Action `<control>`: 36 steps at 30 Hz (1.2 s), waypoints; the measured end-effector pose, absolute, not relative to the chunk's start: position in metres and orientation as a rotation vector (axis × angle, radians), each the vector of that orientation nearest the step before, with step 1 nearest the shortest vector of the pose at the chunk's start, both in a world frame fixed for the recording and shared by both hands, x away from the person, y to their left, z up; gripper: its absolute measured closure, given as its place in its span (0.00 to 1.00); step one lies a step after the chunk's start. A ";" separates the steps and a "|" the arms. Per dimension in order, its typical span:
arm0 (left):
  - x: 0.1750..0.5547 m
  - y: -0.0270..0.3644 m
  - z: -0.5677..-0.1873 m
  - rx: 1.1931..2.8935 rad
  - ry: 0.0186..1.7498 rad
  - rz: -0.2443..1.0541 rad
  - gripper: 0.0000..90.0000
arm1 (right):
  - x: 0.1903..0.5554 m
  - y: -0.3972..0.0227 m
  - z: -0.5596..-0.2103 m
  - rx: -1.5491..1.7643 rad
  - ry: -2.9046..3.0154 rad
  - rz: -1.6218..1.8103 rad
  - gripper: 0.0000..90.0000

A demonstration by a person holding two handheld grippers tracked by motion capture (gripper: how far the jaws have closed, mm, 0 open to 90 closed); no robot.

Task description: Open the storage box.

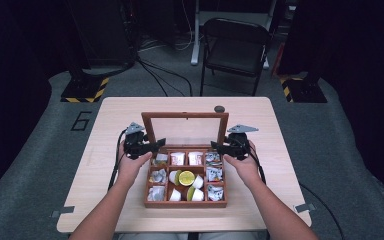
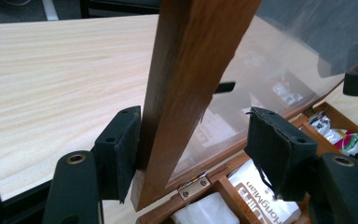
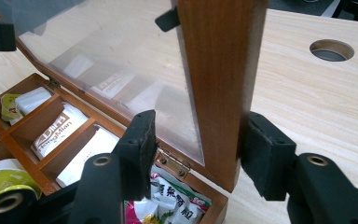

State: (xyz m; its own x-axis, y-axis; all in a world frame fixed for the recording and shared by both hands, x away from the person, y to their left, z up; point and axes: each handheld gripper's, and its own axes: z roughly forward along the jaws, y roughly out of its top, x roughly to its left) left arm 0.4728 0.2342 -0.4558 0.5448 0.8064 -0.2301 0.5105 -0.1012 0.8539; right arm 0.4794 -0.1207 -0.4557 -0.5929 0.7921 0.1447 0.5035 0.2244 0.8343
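Glossy wooden lid frame [image 3: 219, 84], matt wood table [image 2: 51, 79]

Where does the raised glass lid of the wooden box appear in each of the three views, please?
High view: the lid stands upright at the centre, behind the compartments.
Left gripper view: its wooden side rail rises up the middle, its glass to the right.
Right gripper view: its other side rail rises right of centre, glass to the left.
Shared landmark: a brass hinge at the lid's foot in both gripper views.
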 end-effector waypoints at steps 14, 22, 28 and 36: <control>0.477 0.228 -0.462 1.789 1.116 0.445 0.43 | 0.483 -0.119 -0.459 1.182 2.158 1.270 0.60; 0.481 0.228 -0.463 1.794 1.115 0.460 0.44 | 0.485 -0.117 -0.460 1.184 2.142 1.254 0.60; 0.484 0.228 -0.465 1.786 1.122 0.458 0.45 | 0.489 -0.118 -0.461 1.204 2.145 1.262 0.60; 0.488 0.226 -0.468 1.751 1.152 0.450 0.44 | 0.495 -0.117 -0.461 1.223 2.167 1.237 0.60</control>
